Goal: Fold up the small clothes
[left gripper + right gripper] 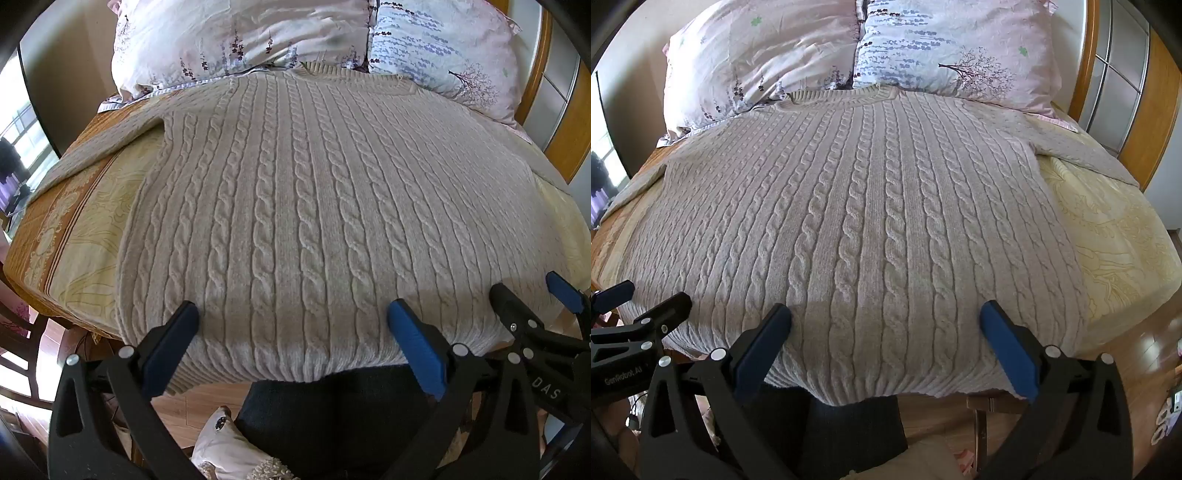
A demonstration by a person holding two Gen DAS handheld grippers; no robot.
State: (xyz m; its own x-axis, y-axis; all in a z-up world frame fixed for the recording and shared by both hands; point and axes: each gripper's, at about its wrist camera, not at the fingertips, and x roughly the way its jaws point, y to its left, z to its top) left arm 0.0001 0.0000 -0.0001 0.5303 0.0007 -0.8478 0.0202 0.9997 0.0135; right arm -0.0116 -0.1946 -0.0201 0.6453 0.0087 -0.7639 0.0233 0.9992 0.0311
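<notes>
Though unfolded, cable-knit sweater flat.

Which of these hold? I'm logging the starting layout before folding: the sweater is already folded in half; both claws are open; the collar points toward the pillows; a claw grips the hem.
1. The sweater is already folded in half. False: it lies spread flat, sleeves out.
2. The left claw and right claw are open. True.
3. The collar points toward the pillows. True.
4. A claw grips the hem. False: neither claw holds anything.

Bright daylight, soft shadows, fisheye-warped edges
</notes>
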